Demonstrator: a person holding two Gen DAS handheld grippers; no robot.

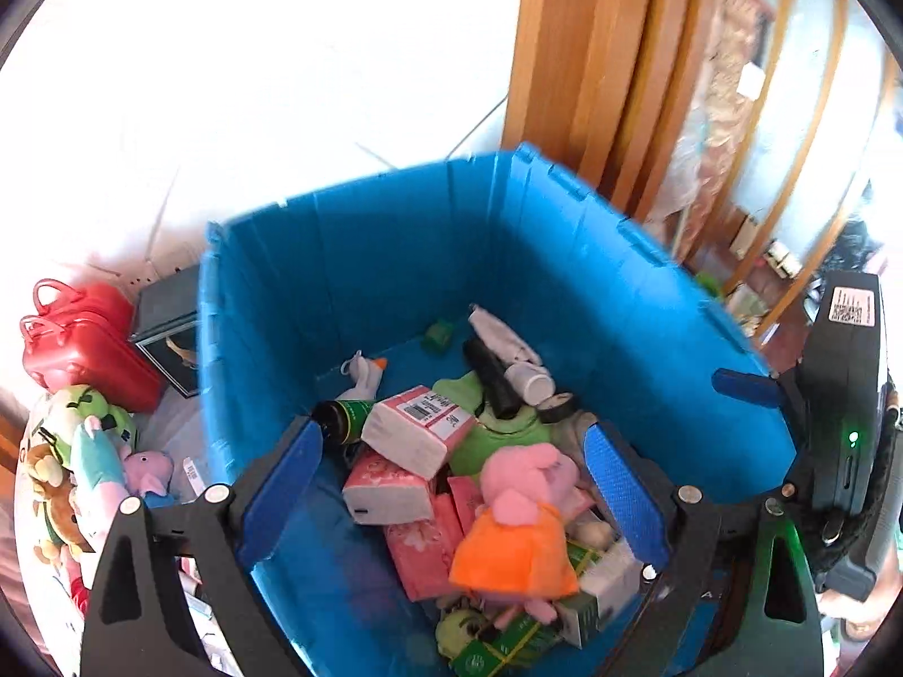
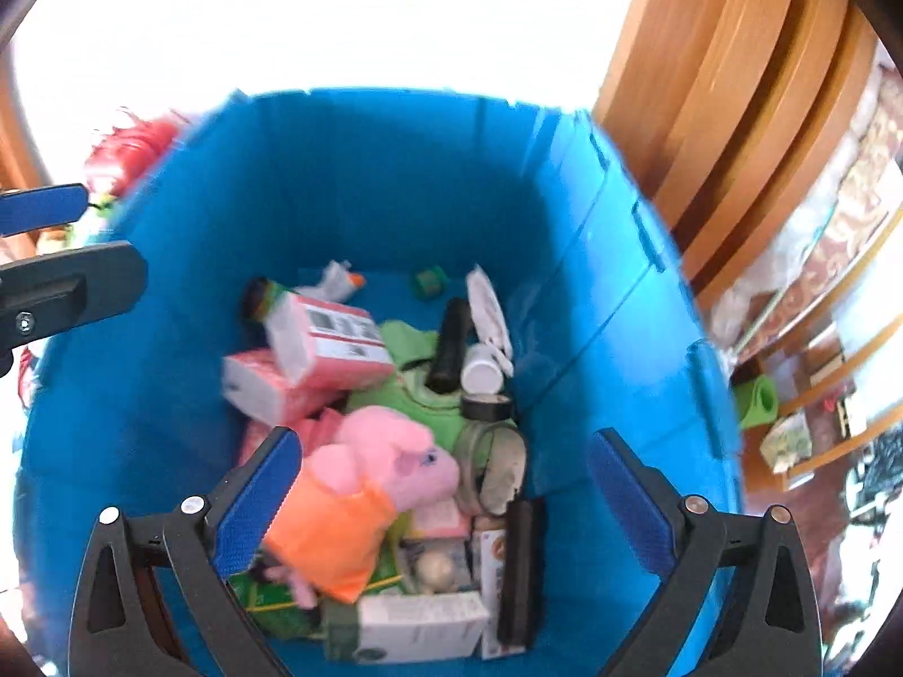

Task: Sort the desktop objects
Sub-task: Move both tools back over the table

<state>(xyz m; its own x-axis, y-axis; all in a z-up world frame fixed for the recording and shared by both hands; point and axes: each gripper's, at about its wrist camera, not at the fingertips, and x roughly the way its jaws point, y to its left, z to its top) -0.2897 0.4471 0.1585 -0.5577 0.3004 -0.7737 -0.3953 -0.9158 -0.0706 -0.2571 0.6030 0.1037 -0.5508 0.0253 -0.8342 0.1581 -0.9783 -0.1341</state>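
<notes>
A deep blue bin (image 1: 384,259) (image 2: 395,180) holds several sorted objects. On top of the pile lies a pink pig plush in an orange dress (image 1: 522,513) (image 2: 367,485). Around it are pink tissue packs (image 1: 417,429) (image 2: 327,338), a black torch (image 1: 491,378) (image 2: 451,344), a white bottle (image 1: 530,381), a tape roll (image 2: 485,406) and a glass jar (image 2: 494,468). My left gripper (image 1: 451,431) hangs open above the pile, nothing between its pads. My right gripper (image 2: 443,440) is also open and empty, over the plush. Neither touches anything.
Left of the bin, outside it, sit a red case (image 1: 79,338), a dark box (image 1: 169,327) and a heap of plush toys (image 1: 84,468). A wooden door frame (image 1: 592,84) (image 2: 733,84) rises behind the bin's right side. White floor lies beyond.
</notes>
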